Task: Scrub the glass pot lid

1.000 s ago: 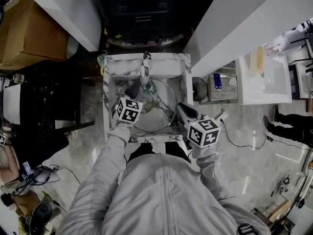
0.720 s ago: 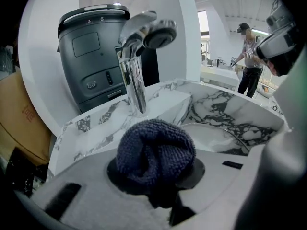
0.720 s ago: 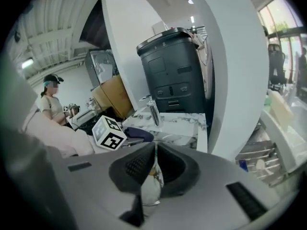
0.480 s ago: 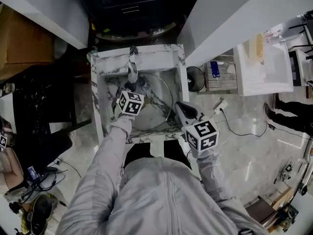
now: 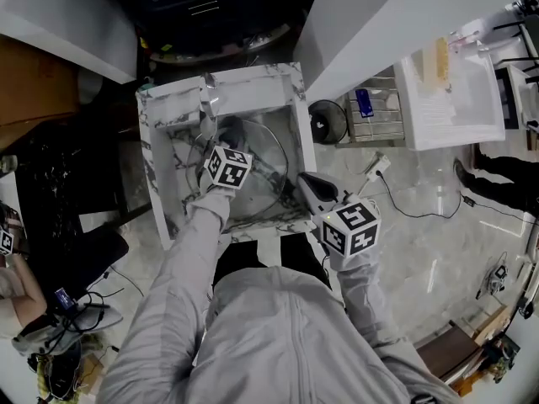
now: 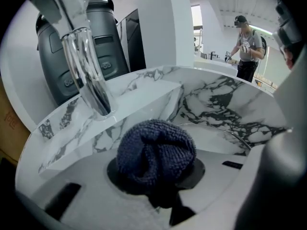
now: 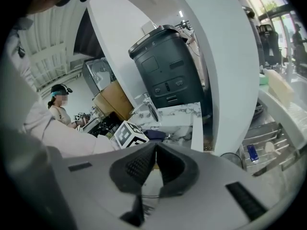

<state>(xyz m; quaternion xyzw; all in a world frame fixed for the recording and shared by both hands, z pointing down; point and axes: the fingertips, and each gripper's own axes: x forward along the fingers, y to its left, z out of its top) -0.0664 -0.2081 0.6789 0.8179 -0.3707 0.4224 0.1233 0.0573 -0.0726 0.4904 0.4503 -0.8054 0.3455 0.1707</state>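
Observation:
The glass pot lid [image 5: 271, 151] stands tilted in the marble sink [image 5: 160, 183], and its rim [image 6: 238, 139] shows as a thin arc. My left gripper [image 5: 226, 140] is shut on a dark blue knitted scrubber [image 6: 156, 153], held over the lid just below the faucet [image 6: 89, 71]. My right gripper [image 5: 301, 187] is at the sink's right front corner. Its pads [image 7: 139, 166] are closed on the lid's near edge [image 7: 146, 188]. The scrubber [image 7: 154, 134] and the left gripper's marker cube [image 7: 130, 134] show beyond them.
A dark bin [image 7: 168, 71] stands behind the sink between white counters [image 5: 362, 23]. A wire rack [image 5: 370, 108] and a white tray [image 5: 450, 99] lie to the right. A cable and plug [image 5: 376, 168] cross the floor. People stand in the background [image 6: 247, 42].
The left gripper has slid the scrubber to the right across the lid, toward the faucet. The right gripper has kept its hold on the rim. The head view has shifted.

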